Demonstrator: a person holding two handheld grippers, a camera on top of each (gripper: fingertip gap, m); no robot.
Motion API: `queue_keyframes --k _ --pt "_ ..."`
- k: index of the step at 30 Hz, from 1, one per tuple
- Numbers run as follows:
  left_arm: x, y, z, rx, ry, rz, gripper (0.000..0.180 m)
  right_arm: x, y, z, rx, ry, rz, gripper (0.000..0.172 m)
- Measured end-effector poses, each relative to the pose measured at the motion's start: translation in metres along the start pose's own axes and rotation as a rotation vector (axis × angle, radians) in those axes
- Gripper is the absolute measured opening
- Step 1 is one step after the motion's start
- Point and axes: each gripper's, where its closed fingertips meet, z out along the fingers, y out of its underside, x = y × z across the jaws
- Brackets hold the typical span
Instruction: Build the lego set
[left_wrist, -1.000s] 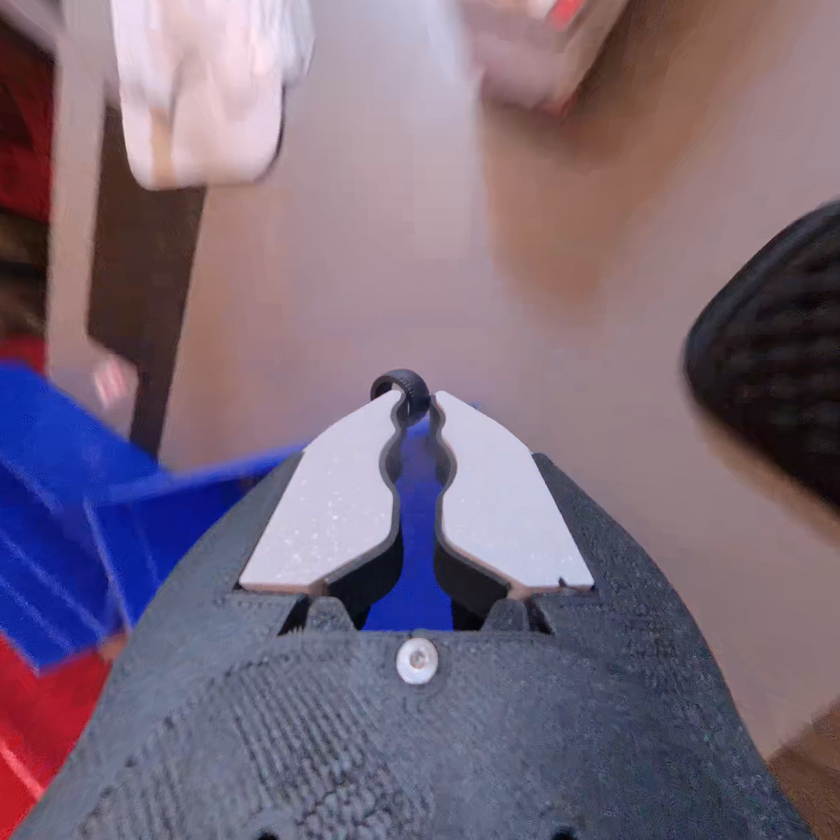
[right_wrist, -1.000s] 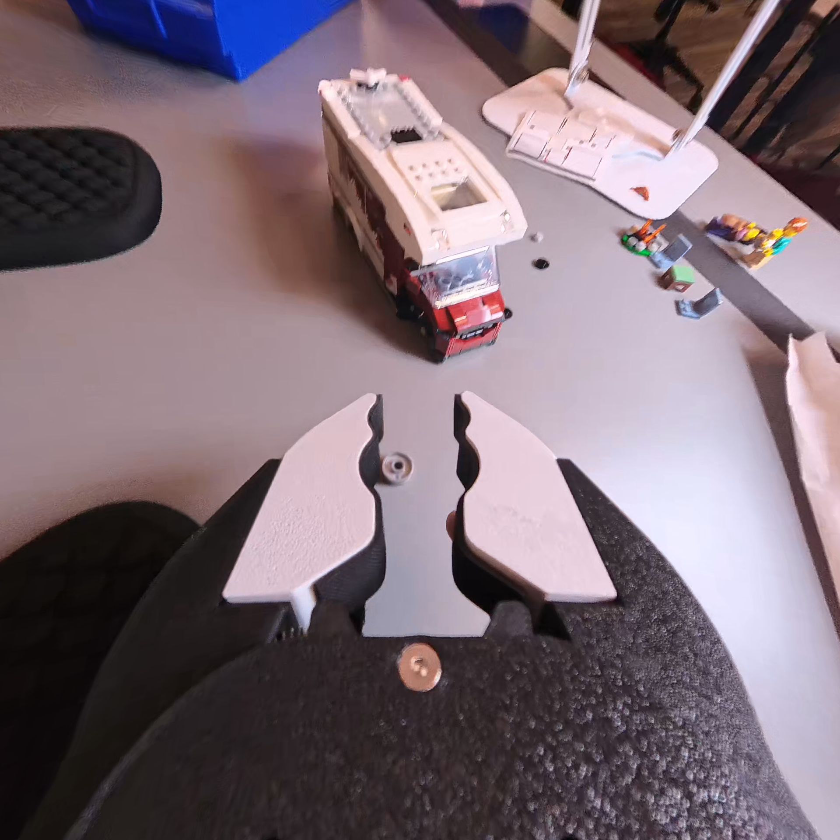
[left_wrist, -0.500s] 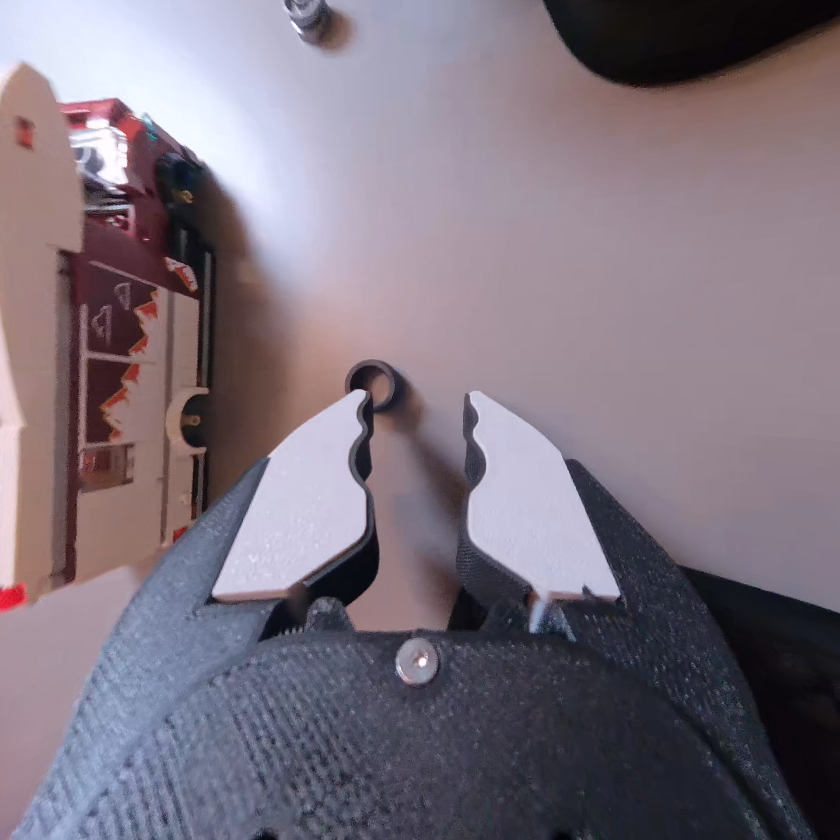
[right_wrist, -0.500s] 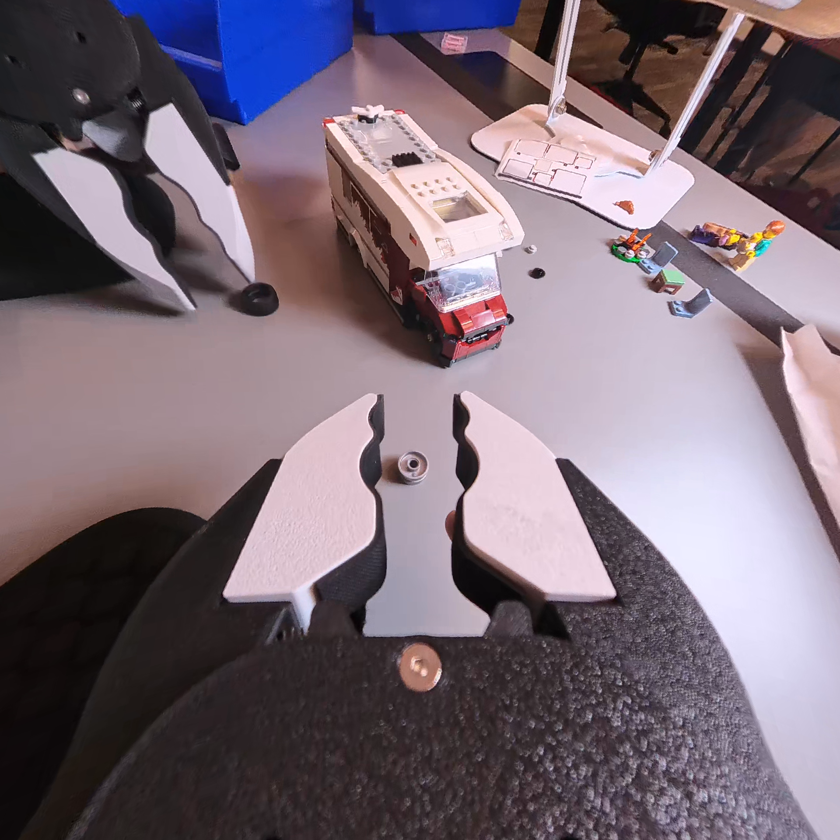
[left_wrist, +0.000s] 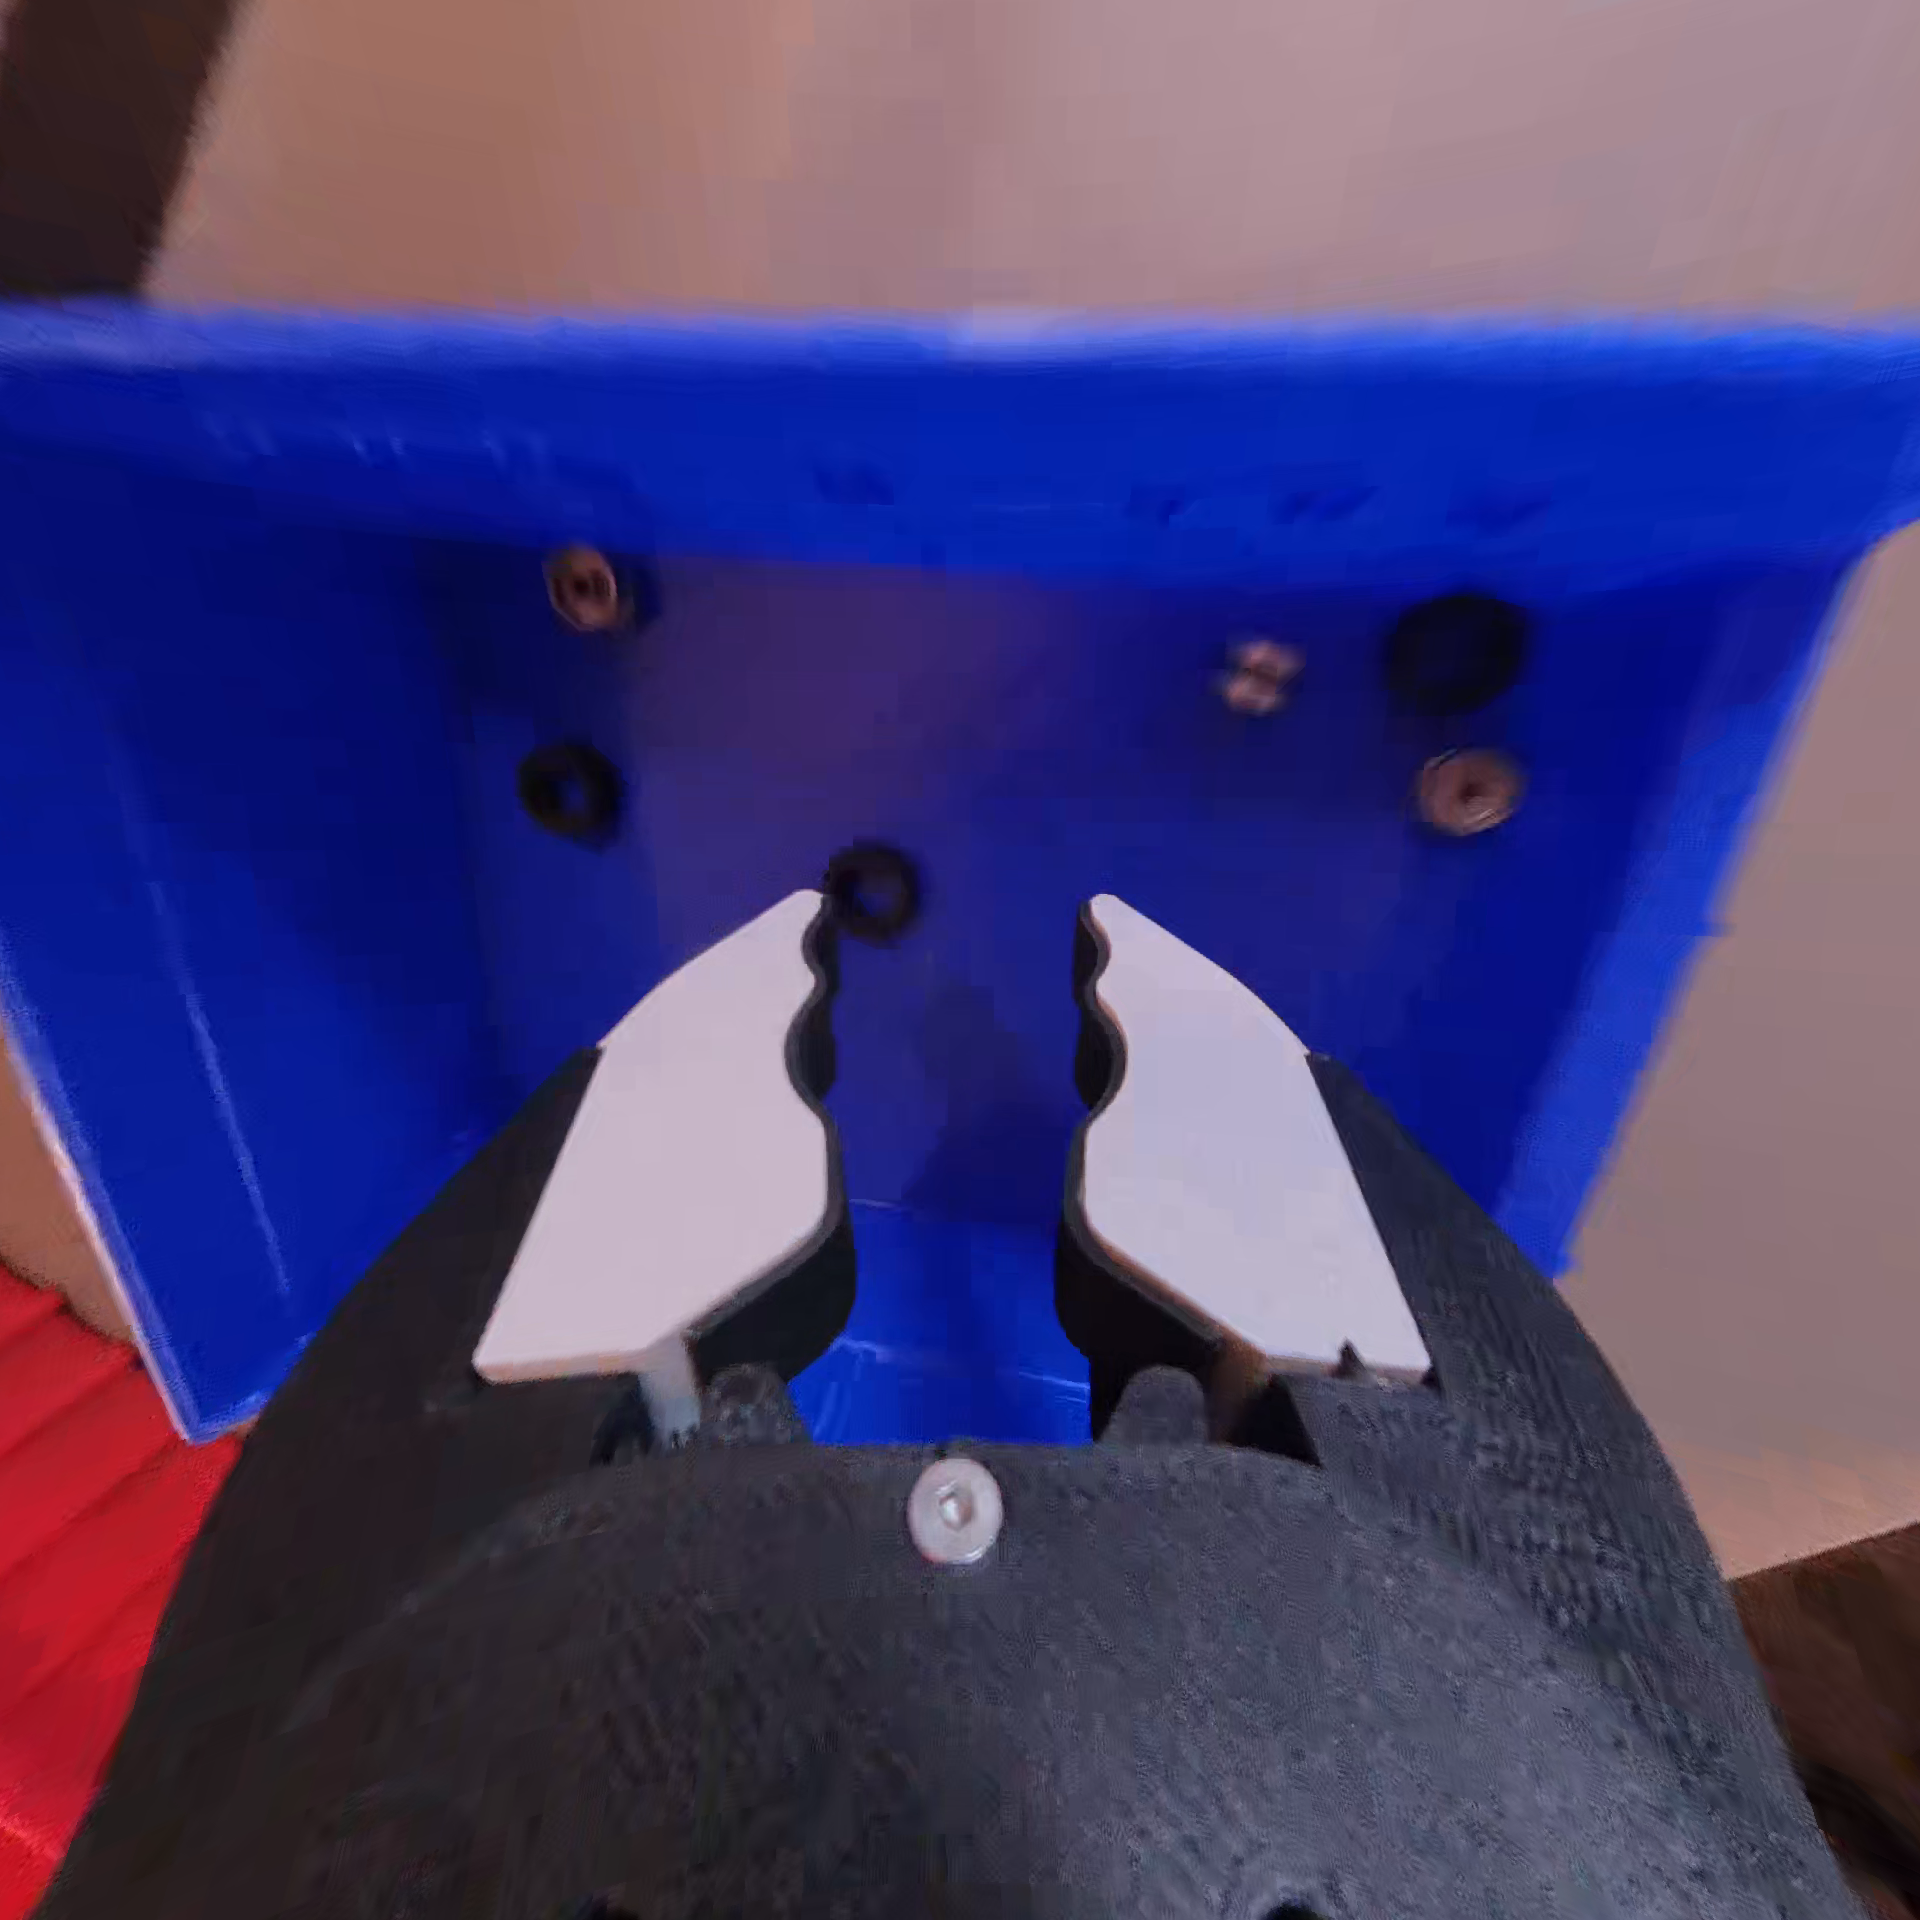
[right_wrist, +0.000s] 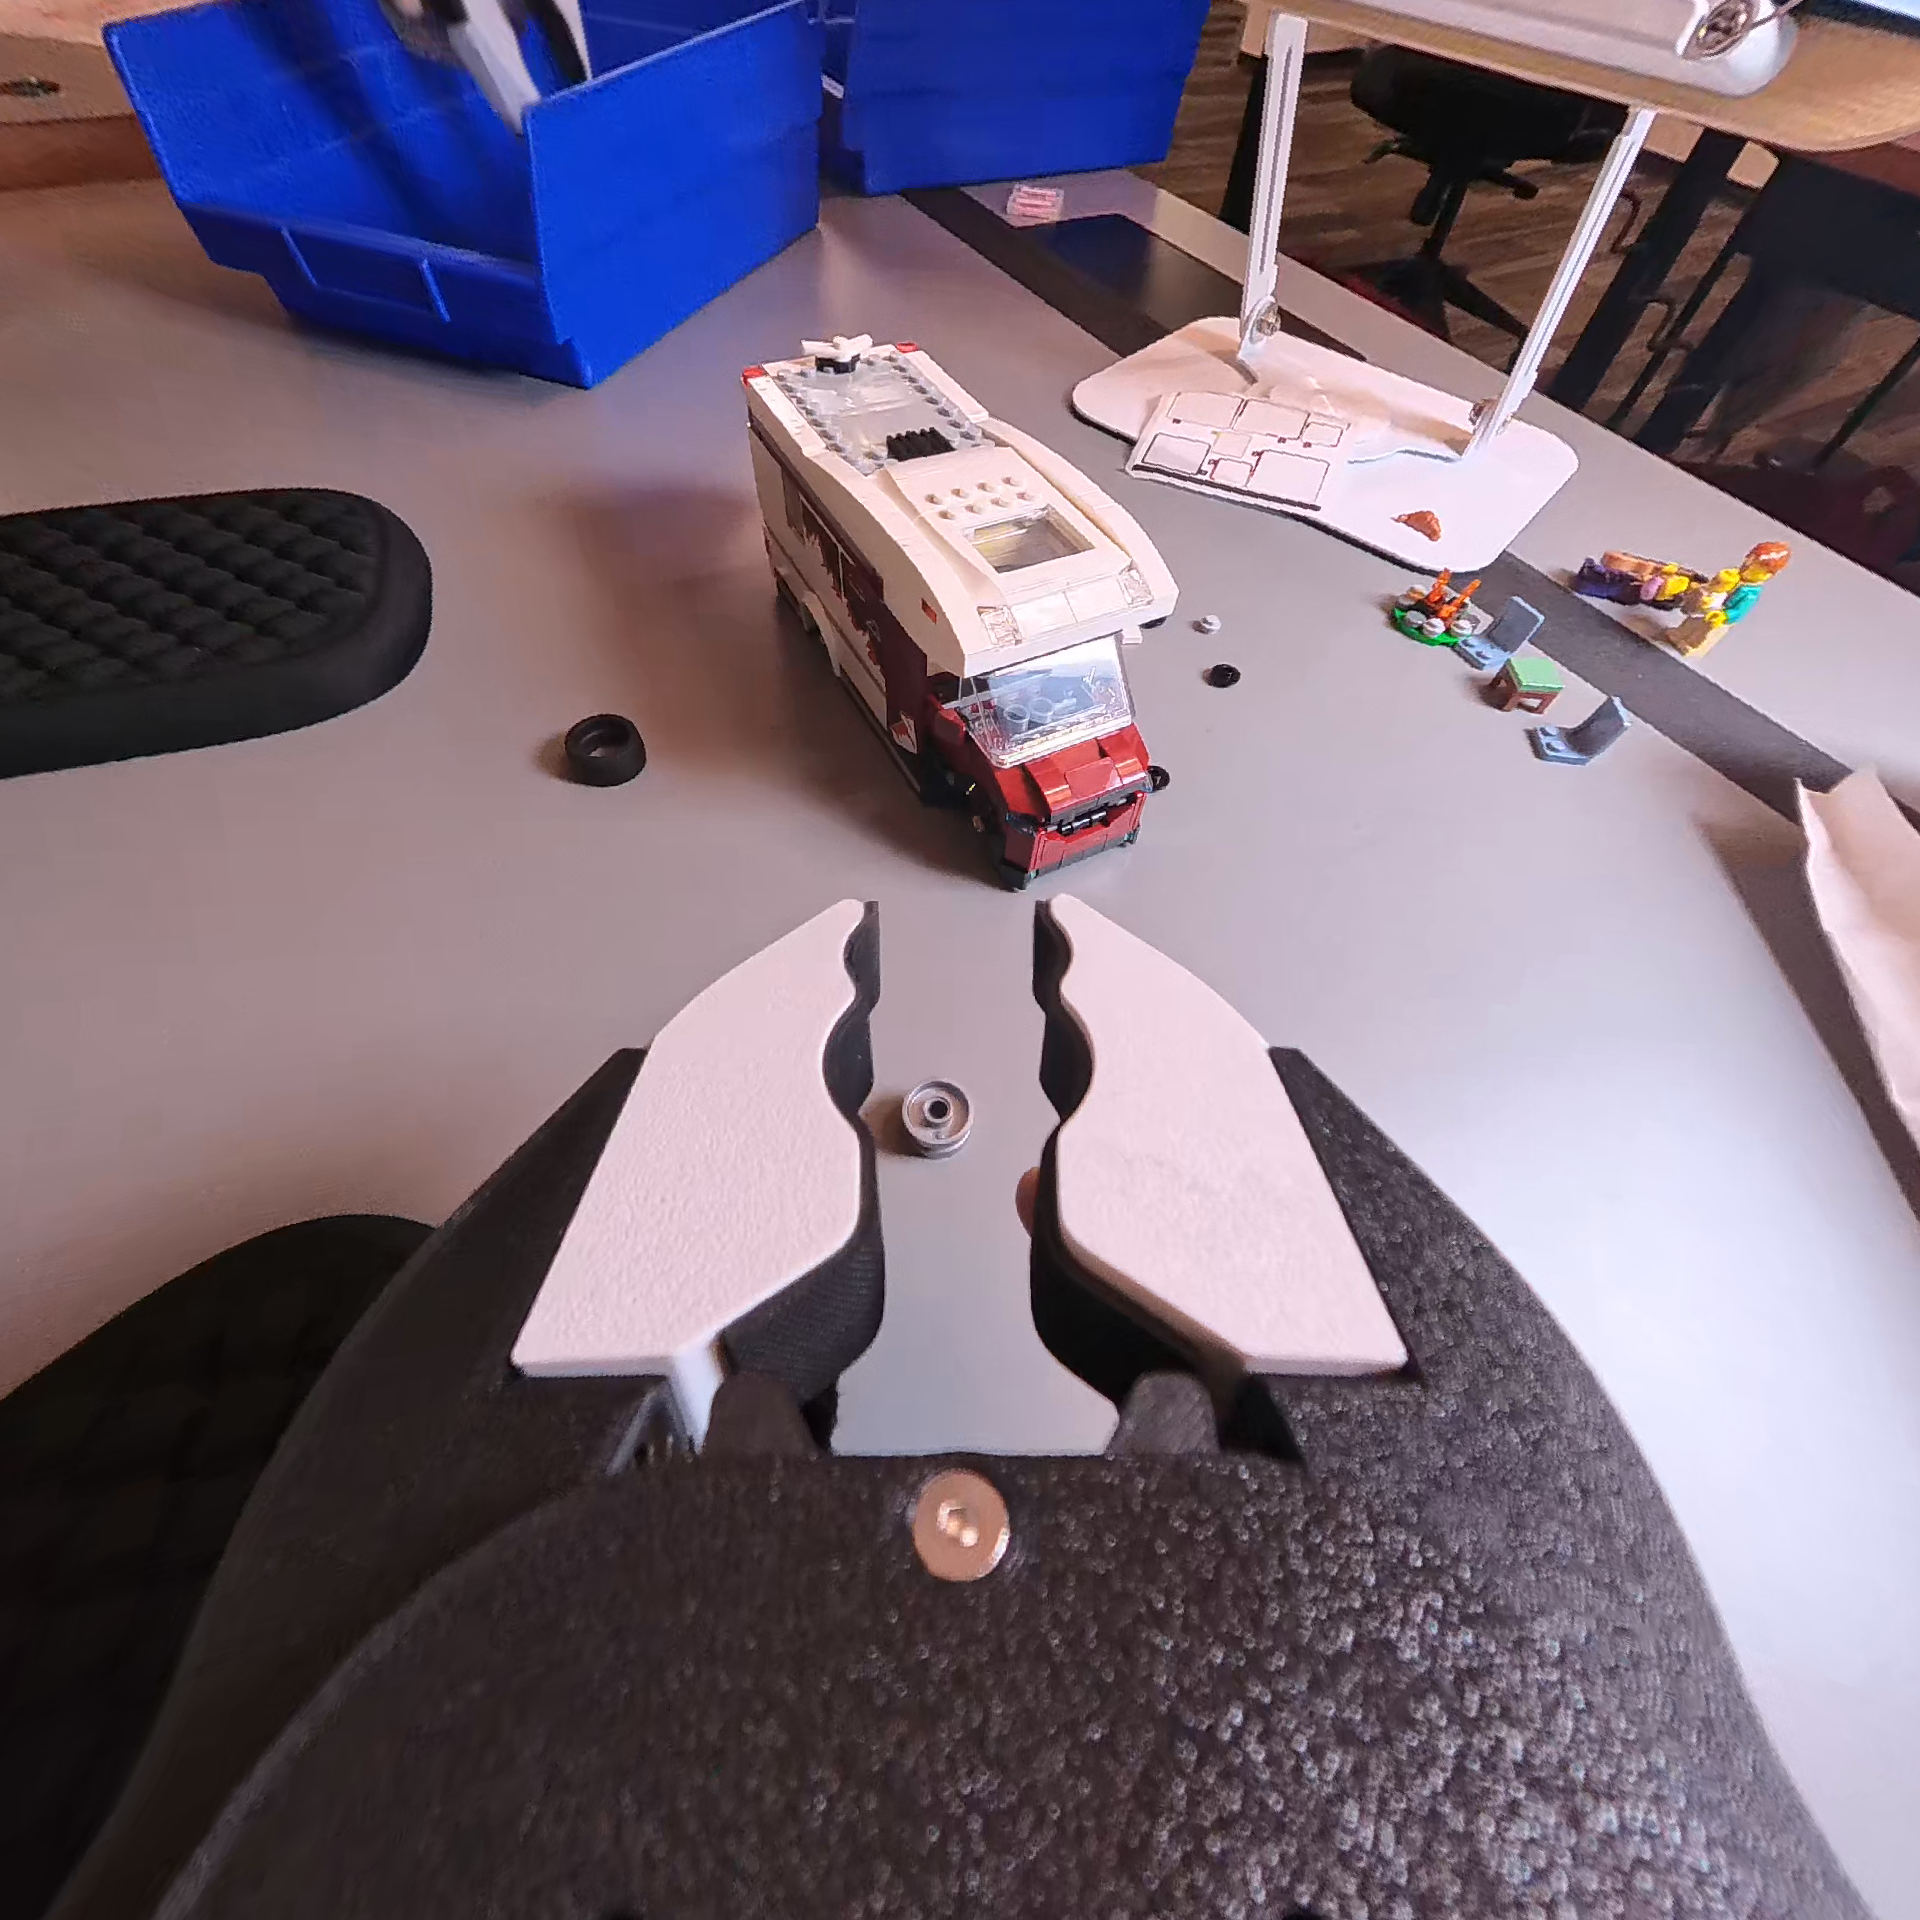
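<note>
Big grey table (right_wrist: 312, 935) under everything. Blue bin (left_wrist: 312, 935) on it, with left gripper (left_wrist: 951, 904) reaching inside, fingers apart, holding nothing. Toy camper van (right_wrist: 935, 582), white and dark red, standing mid-table. Right gripper (right_wrist: 951, 914) low over the table, fingers apart, not squeezing anything. Small black tyre (right_wrist: 603, 750) lying alone, left of the van. Little black ring (left_wrist: 873, 894) in the bin, just beside the left fingertip. Tiny grey wheel hub (right_wrist: 937, 1115) on the table between the right fingers, touching neither.
</note>
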Motion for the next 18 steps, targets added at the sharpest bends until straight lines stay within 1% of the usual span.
queue_keyframes --k 2,4,5,6,7,8,10,12,14,16,17,18 --pt "-0.008 0.016 0.022 -0.082 0.003 0.008 0.048 0.002 0.000 0.000 -0.003 0.009 0.009 0.027" --pt "-0.023 0.026 0.038 -0.129 -0.041 0.017 0.048 0.004 -0.001 0.002 -0.002 0.015 0.019 0.027" --pt "-0.026 0.030 0.045 -0.145 -0.032 -0.001 0.048 0.004 -0.002 0.003 0.001 0.014 0.025 0.027" --pt "-0.025 0.031 0.051 -0.144 -0.005 -0.019 0.044 0.004 -0.004 0.004 0.003 0.013 0.029 0.027" --pt "-0.023 0.030 0.056 -0.129 0.024 -0.026 0.036 0.003 -0.005 0.005 0.004 0.010 0.028 0.027" --pt "-0.020 0.029 0.057 -0.114 0.055 -0.031 0.027 0.002 -0.006 0.007 0.003 0.008 0.025 0.027" --pt "-0.022 0.027 0.050 -0.076 0.055 -0.039 0.025 0.001 -0.007 0.008 -0.004 0.006 0.012 0.027" --pt "-0.013 0.013 0.026 0.002 0.053 -0.040 0.025 0.001 -0.008 0.008 -0.007 0.006 0.002 0.027" --pt "0.024 -0.017 -0.013 0.126 0.063 0.063 0.024 0.002 -0.007 0.007 0.000 0.008 0.006 0.027" --pt "0.081 -0.051 -0.042 0.212 0.074 0.210 0.024 0.005 -0.008 0.008 0.014 0.011 0.021 0.026" --pt "0.115 -0.066 -0.047 0.234 0.096 0.284 0.024 0.006 -0.008 0.008 0.022 0.011 0.029 0.026" --pt "0.147 -0.078 -0.045 0.240 0.105 0.354 0.023 0.006 -0.009 0.008 0.028 0.009 0.034 0.026"
